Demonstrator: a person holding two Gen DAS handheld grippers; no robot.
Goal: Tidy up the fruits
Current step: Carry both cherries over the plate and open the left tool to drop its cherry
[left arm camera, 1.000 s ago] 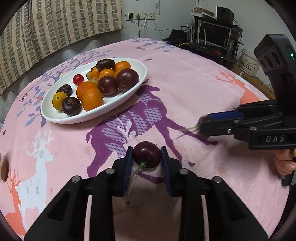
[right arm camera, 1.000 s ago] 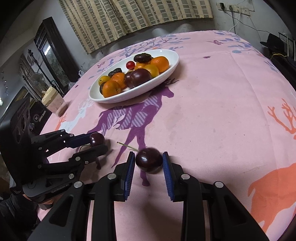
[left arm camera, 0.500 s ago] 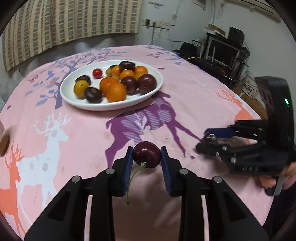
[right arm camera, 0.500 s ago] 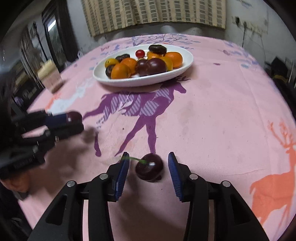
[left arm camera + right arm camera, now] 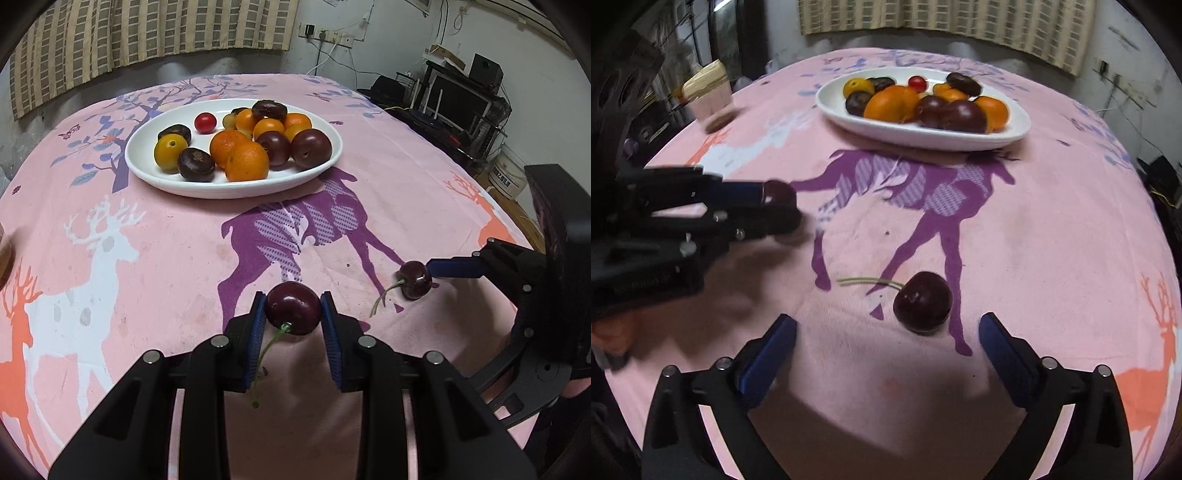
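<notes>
My left gripper [image 5: 293, 315] is shut on a dark red cherry [image 5: 293, 308] with a green stem, held above the pink tablecloth; it also shows at the left of the right wrist view [image 5: 777, 201]. My right gripper [image 5: 886, 341] is open, its blue pads wide apart. A second dark cherry [image 5: 922, 302] lies on the cloth just ahead of it, stem pointing left; it also shows in the left wrist view [image 5: 414, 279]. A white oval plate [image 5: 155, 173] of oranges, plums, dark fruits and a red tomato sits at the far side [image 5: 1015, 134].
A pink cup [image 5: 709, 98] stands at the table's far left edge. Shelves with electronics [image 5: 458, 99] and a white bucket [image 5: 508, 177] stand beyond the table's right side. The tablecloth has deer prints [image 5: 295, 229].
My right gripper has opened and let its cherry drop onto the cloth. My left gripper has kept its cherry and turned to face the plate.
</notes>
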